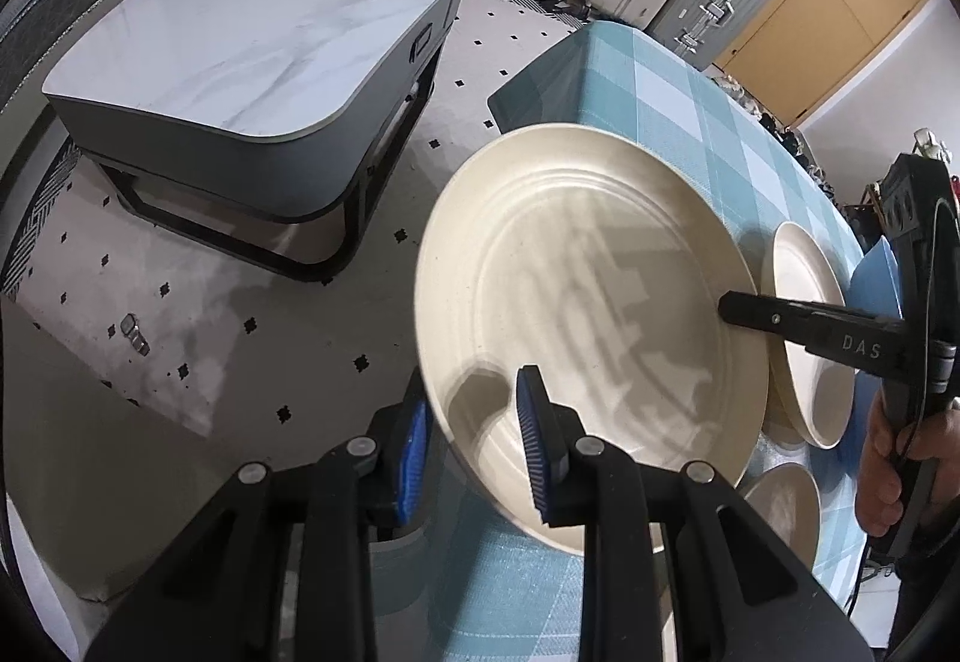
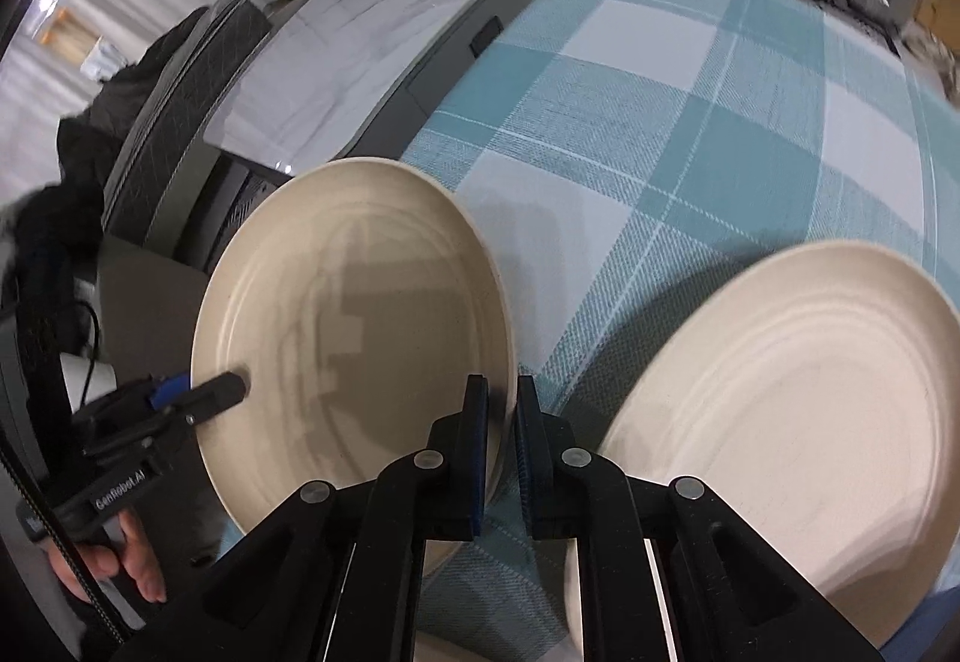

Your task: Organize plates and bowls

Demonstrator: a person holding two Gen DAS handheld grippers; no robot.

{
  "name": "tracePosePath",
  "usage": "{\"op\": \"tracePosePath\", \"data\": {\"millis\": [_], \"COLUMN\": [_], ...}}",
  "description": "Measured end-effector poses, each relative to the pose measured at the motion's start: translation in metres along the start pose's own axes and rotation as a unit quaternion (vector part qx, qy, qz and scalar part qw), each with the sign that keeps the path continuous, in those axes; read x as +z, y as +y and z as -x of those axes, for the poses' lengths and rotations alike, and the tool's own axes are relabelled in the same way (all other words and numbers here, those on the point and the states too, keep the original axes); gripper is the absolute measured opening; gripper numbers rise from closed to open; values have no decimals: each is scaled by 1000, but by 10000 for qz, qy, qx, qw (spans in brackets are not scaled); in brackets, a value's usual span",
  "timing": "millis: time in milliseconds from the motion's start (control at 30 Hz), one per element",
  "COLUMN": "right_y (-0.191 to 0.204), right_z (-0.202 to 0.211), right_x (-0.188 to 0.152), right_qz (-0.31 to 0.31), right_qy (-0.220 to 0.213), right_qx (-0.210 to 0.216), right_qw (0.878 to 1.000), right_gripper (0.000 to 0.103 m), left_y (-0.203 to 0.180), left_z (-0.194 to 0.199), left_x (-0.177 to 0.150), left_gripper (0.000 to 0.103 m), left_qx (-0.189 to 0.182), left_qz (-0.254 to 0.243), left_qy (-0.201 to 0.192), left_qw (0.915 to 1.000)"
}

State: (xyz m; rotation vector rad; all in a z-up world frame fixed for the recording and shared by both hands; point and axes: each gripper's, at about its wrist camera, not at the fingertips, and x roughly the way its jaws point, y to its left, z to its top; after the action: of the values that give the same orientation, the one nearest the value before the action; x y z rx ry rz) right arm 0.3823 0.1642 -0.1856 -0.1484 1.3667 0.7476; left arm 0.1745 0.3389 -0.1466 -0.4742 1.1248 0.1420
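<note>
A large cream plate is being held tilted over the near corner of the table with the teal checked tablecloth, part of its rim overhanging the table edge above the tiled floor. Beyond the plate, a wide stretch of cloth is lying bare toward the far edge. Just beside the plate on its right side, a second cream plate is resting on the cloth, and a smaller cream dish is lying near its lower rim. Past the table edge, a marble-topped coffee table is standing well apart.

The left gripper is being kept clamped on the plate's near rim, one blue pad under, one over. The right gripper is being pressed narrowly together over the opposite rim, its pads gripping the edge.
</note>
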Motion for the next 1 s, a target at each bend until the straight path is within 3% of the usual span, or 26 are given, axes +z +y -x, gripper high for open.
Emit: {"op": "tracePosePath", "data": {"millis": [233,633,1000], "right_y": [8,12,14], "right_z": [13,74,104], "right_x": [-5,-24,-91], "right_qz": [-93,-25,52], "right_qy": [-145,-434,-721], "right_qx": [44,-63,-154], "right_qw": [9998,9990,9973], "right_gripper": [8,7,7], "left_y": [-7,-28,-46], "left_z": [11,37,60], "left_x": [2,-14,-53], "left_gripper": [26,26,26], "left_qx": [113,67,27], "left_qz": [-113,-310,-480], "left_qy": [-22,-125,-235], "left_qw": [9999,9994,9986]}}
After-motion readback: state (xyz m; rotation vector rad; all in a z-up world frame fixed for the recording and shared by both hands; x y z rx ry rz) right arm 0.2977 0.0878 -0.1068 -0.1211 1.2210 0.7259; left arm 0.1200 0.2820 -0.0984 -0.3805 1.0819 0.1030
